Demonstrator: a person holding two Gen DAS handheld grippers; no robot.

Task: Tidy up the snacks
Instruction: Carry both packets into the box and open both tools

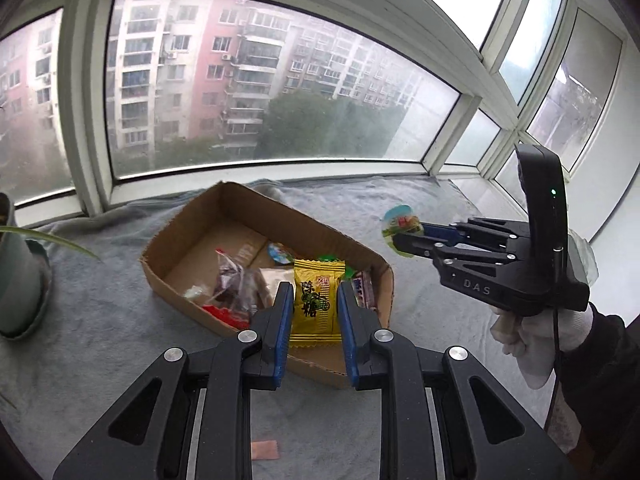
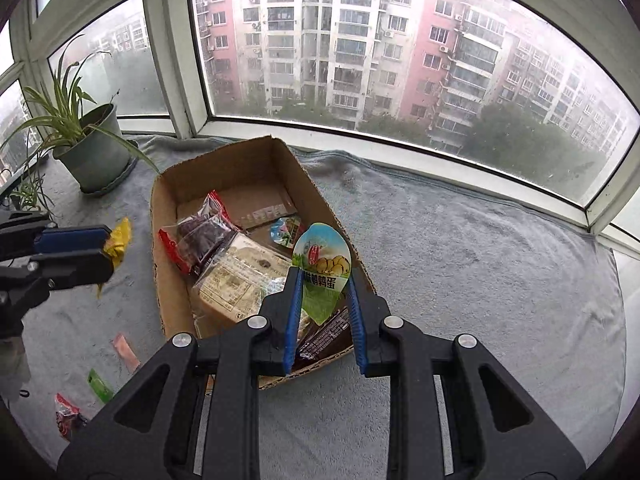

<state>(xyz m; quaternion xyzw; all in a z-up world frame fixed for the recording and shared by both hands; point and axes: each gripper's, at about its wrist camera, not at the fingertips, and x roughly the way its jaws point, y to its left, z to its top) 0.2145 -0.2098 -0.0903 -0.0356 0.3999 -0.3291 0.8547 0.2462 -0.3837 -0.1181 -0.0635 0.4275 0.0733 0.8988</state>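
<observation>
Currently yellow candy packet (image 1: 318,304) pinched upright in left gripper (image 1: 313,312), above near edge of cardboard box (image 1: 184,280). Right gripper (image 2: 325,300) clamps round-lidded snack cup (image 2: 322,264) over box. Loose wrappers (image 2: 100,386) on grey cloth (image 2: 480,260).

Potted plant (image 2: 94,152) crowds cardboard box's (image 2: 236,168) far-left side.

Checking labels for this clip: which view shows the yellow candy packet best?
The left wrist view: the yellow packet faces the camera, print readable, clamped in the left gripper. The right wrist view shows only a crumpled yellow edge past the gripper's fingers, at far left.
</observation>
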